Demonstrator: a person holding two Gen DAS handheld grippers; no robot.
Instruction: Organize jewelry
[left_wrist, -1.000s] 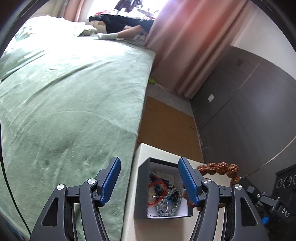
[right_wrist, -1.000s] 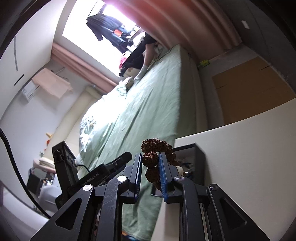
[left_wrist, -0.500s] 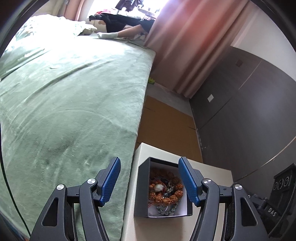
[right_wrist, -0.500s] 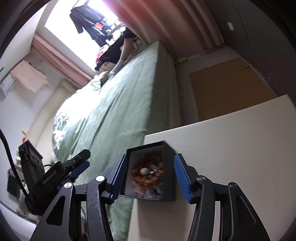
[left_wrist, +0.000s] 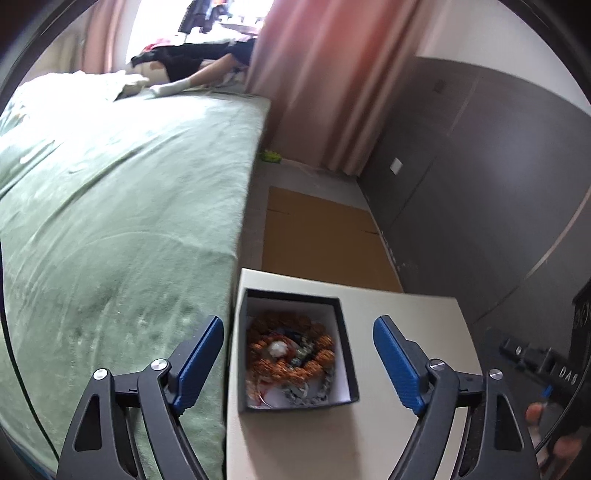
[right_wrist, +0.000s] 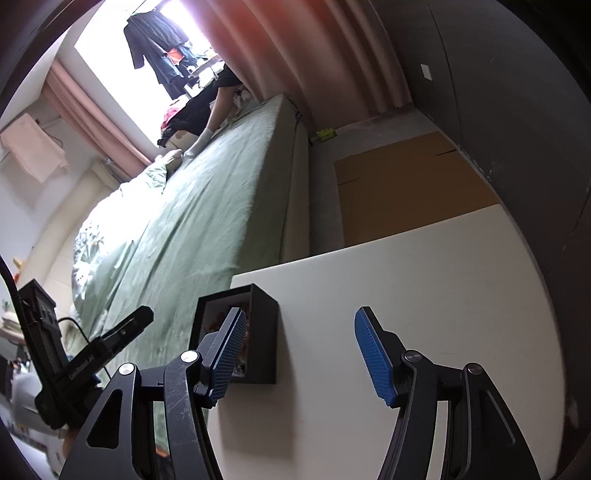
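Observation:
A small black box (left_wrist: 343, 354) with a white inside stands on the cream table (left_wrist: 406, 314) near its left edge. In it lies a brown bead bracelet (left_wrist: 291, 354) on top of other tangled jewelry. My left gripper (left_wrist: 299, 358) is open and empty, with its blue pads on either side of the box, above it. In the right wrist view the box (right_wrist: 264, 332) stands to the left. My right gripper (right_wrist: 299, 350) is open and empty over bare table, its left pad in front of the box opening.
A bed with a green cover (left_wrist: 110, 206) runs along the table's left edge. Brown cardboard (left_wrist: 325, 236) lies on the floor beyond the table. A dark wardrobe wall (left_wrist: 480, 184) stands at the right. Pink curtains (left_wrist: 332, 74) hang at the back.
My right gripper opened and dropped the brown bead bracelet into the box, then drew back to the right. My left gripper stayed open over the box and shifted slightly.

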